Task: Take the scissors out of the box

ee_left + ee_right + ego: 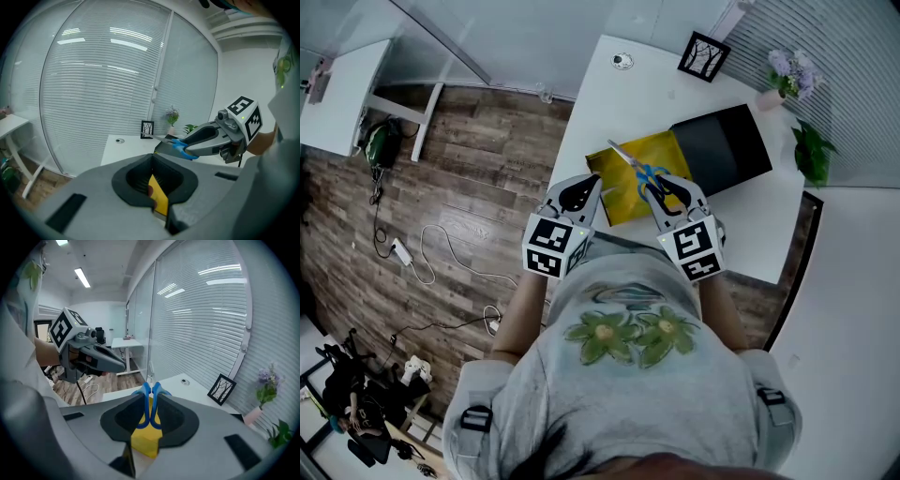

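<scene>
Person stands at the near edge of a white table [656, 94], one hand-held gripper in each hand. Right hand-held gripper [661, 186]: jaws clamped on the scissors [630, 159] at the blue handle loops, which sit pinched between the two pads in the right gripper view. The scissors are out of the yellow box [623, 202] and held above it, blades together and pointing to the far left; the head view shows them over the box's left half, not touching it. Left hand-held gripper [592, 187]: jaws closed on the near left edge of the yellow box, a strip of yellow showing between the pads in the left gripper view. The two grippers are side by side, near each other but apart. The yellow box lies on the table in front of the person; a black box [722, 145] lies just beside it on the far right, and whether the two are joined cannot be told. At the far edge of the table stand a picture frame [704, 56], a pot of pale flowers [785, 67] and, further right, a green plant [811, 150].
</scene>
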Available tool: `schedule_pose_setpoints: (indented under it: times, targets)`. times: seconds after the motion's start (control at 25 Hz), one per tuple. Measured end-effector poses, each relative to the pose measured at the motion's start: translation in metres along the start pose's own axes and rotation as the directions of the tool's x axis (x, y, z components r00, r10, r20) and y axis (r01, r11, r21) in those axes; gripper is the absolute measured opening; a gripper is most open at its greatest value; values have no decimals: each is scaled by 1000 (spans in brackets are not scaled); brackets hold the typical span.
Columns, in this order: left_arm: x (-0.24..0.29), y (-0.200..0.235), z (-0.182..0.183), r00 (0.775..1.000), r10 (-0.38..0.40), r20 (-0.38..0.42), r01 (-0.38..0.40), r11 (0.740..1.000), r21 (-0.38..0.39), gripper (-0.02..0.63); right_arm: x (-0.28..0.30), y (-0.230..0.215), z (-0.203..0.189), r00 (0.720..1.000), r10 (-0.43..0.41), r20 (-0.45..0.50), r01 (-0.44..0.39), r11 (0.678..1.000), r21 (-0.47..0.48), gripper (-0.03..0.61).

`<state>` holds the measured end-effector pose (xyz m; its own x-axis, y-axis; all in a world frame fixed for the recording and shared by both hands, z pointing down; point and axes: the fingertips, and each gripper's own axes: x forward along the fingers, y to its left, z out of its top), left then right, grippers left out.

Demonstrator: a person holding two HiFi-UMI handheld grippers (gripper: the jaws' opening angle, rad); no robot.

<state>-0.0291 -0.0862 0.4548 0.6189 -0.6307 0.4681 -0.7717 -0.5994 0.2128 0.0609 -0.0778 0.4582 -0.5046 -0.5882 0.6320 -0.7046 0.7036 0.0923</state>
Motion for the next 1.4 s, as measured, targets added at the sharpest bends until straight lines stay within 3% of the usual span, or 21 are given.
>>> schedule_pose_setpoints:
  times: [0.68, 1.4]
  targets:
    - [4, -1, 2, 999, -37, -15, 38, 999, 18, 8, -21, -1, 22, 998, -24, 62, 23, 1000, 7, 85]
    - [12, -11, 3, 999, -51, -18, 52, 998, 26, 6, -25, -7, 9, 998, -40, 42, 39, 999, 25, 86]
